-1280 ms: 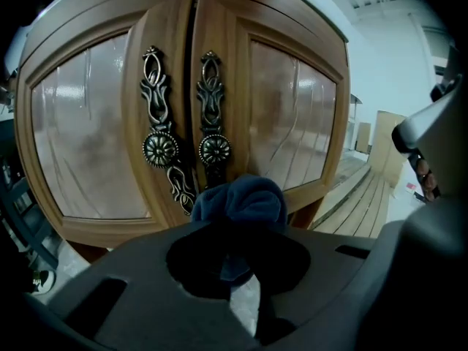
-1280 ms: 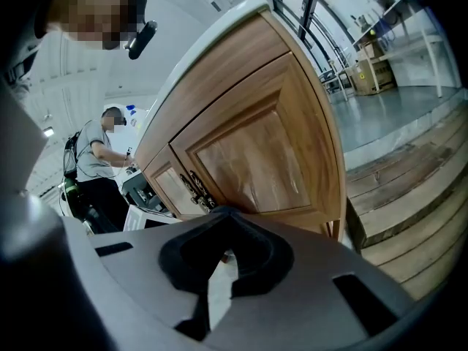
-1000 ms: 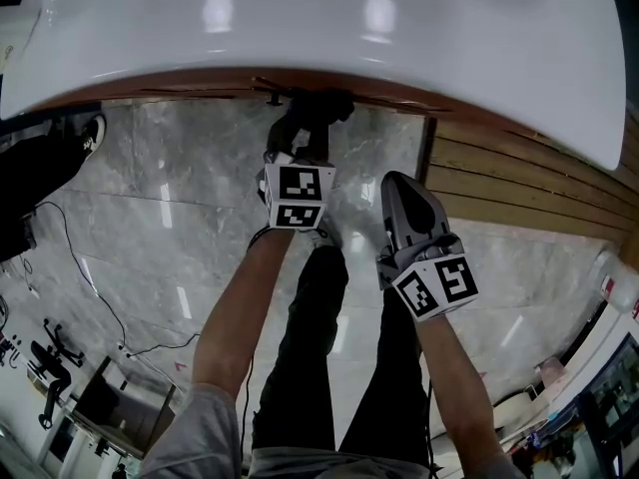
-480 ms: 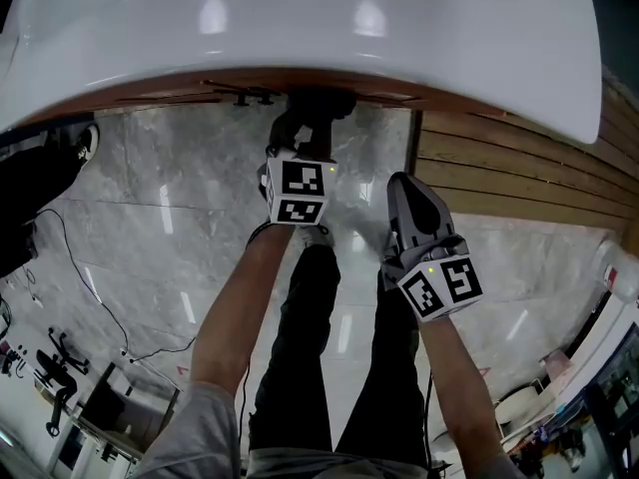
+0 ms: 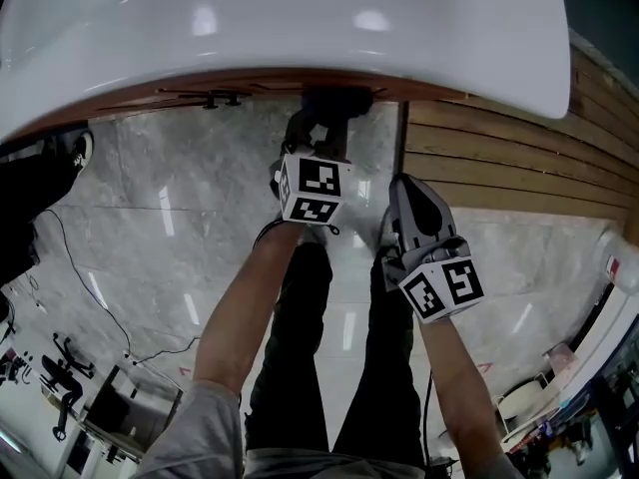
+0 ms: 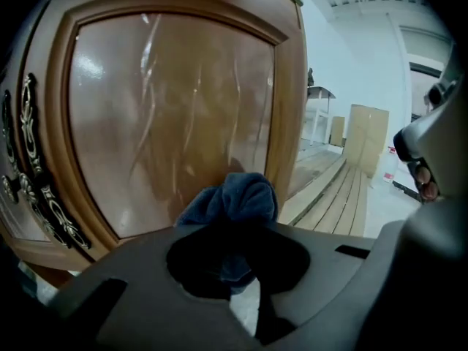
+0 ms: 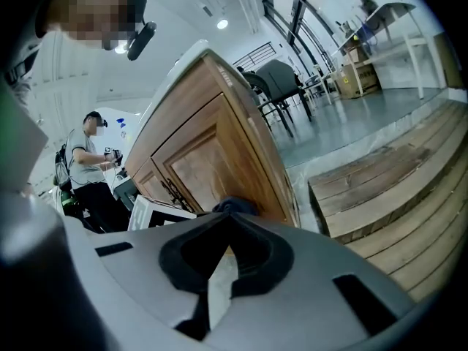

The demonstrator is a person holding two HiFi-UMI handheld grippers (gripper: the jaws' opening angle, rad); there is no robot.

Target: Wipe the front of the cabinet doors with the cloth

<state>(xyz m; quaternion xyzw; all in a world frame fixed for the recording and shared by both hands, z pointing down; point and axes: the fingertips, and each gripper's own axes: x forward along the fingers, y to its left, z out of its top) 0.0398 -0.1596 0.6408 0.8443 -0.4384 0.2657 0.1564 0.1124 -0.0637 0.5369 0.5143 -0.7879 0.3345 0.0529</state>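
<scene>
The wooden cabinet door (image 6: 168,123) fills the left gripper view, with a glossy inset panel and an ornate metal handle (image 6: 29,167) at its left. My left gripper (image 6: 234,232) is shut on a dark blue cloth (image 6: 238,202), which is bunched against the lower right of the panel. In the head view the cloth (image 5: 334,103) sits under the white countertop (image 5: 300,28), ahead of the left gripper (image 5: 324,133). My right gripper (image 5: 407,203) hangs to the right and back from the door, shut and empty. Its own view shows the cabinet (image 7: 212,152) and the cloth (image 7: 234,205).
A stepped wooden plank platform (image 5: 499,168) lies right of the cabinet. The floor (image 5: 180,228) is polished marble, with cables (image 5: 90,287) trailing at the left. My legs (image 5: 300,367) stand below the grippers. A person (image 7: 88,167) stands beyond the cabinet, near a white box (image 7: 157,214).
My left gripper has carried the cloth to the right along the door front, toward the cabinet's right edge. The right gripper has hardly moved.
</scene>
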